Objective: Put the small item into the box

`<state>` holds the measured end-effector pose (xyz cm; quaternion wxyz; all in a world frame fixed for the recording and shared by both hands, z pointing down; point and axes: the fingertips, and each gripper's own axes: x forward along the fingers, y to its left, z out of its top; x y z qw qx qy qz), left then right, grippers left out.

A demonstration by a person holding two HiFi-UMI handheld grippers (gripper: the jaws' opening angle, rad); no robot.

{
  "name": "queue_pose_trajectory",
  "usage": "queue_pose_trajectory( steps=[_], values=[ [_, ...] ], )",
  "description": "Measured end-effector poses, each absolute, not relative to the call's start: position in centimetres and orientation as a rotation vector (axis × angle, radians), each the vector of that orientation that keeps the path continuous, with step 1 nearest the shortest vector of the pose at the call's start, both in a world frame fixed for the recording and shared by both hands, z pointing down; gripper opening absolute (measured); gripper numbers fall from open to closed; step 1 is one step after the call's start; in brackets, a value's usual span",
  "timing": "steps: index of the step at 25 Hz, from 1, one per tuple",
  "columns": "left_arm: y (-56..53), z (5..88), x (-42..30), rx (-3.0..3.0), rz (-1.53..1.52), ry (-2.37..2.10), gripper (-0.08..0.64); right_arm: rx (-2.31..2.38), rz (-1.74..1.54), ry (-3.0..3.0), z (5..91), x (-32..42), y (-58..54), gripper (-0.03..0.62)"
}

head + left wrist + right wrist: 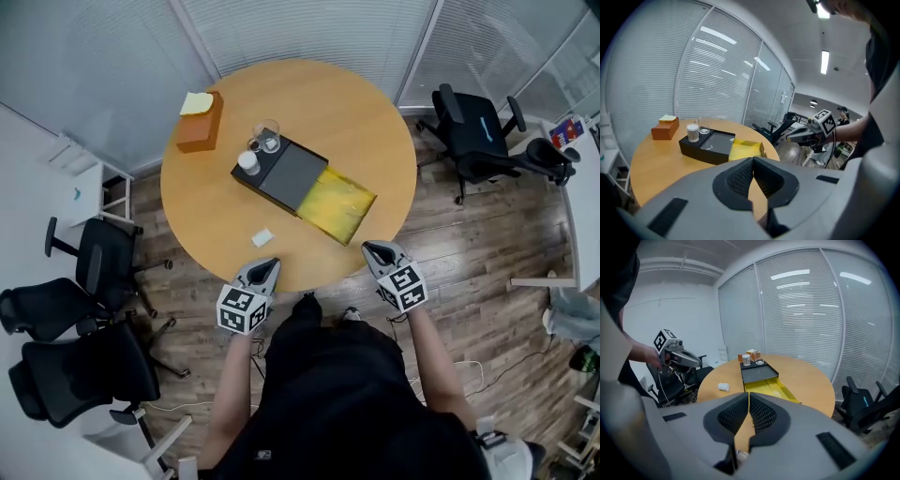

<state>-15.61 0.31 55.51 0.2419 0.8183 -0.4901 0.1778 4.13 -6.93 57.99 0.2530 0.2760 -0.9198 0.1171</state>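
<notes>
Evidently nothing is picked up yet: the item [262, 237], a small white lump, lies bare on the bench [375, 131] at about 7 o'clock, near the edge. The left hand-held gripper [269, 266] hangs just off that edge at 6 o'clock, jaws pressed together and empty. Its nose tips down toward the item, so I judge it is the one meant to take it, and it must spread first. The right hand-held gripper [371, 248] sits at 5 o'clock, likewise closed on nothing, facing the box [292, 173]. The box rests mid-bench with its yellow drawer [339, 202] pulled out toward 5 o'clock, presumably to receive the item. A cup [248, 161] stands on its far corner.
</notes>
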Motion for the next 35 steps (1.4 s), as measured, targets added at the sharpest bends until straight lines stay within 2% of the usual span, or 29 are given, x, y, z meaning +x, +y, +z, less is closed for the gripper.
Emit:
queue_pose_trajectory(
  steps=[13,22,28,32,34,35],
  values=[
    [-2.8,63.3,-20.1,2.318,0.837,-1.106,0.007,0.899,0.393,-2.424,59.9,0.2,-10.3,0.006],
    [-4.9,66.1,-22.6,2.29,1.034,-1.102,0.008,0.873,0.38,-2.39,61.3,-0.2,-11.2,0.006],
    [-5.5,69.1,-22.5,2.21,0.899,-1.081,0.008,0.857,0.406,-2.373,62.1,0.2,-11.9,0.006],
    [-5.5,69.6,-22.8,2.22,0.986,-1.083,0.009,0.865,0.411,-2.38,61.9,0.0,-11.8,0.006],
    [-5.8,69.7,-22.6,2.26,1.078,-1.054,0.035,0.862,0.418,-2.369,62.4,0.3,-11.7,0.006],
    [-6.0,69.8,-22.5,2.273,1.112,-1.039,0.083,0.86,0.419,-2.366,62.6,0.4,-11.7,0.006]
  ],
)
